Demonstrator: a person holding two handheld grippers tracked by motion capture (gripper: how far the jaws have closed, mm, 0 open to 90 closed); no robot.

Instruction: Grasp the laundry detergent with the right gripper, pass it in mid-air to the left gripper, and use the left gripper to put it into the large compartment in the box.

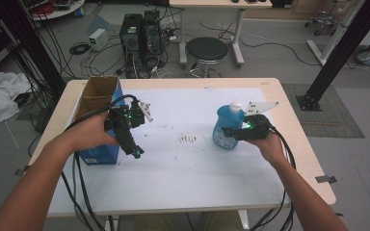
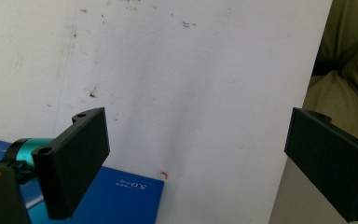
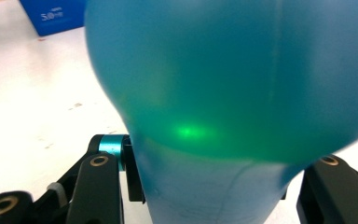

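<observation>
Here, one blue bottle with a white cap stands at the right of the white-topped bench, pinched by the right claw. The left claw hangs wide and empty beside one open blue box. Behind the bench are one black stool and two computer towers on a cable-strewn grey floor.

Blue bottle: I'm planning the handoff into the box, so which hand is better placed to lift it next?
Right. The right hand-held gripper is already shut on the blue bottle; the left hand-held gripper is open beside the box.
</observation>
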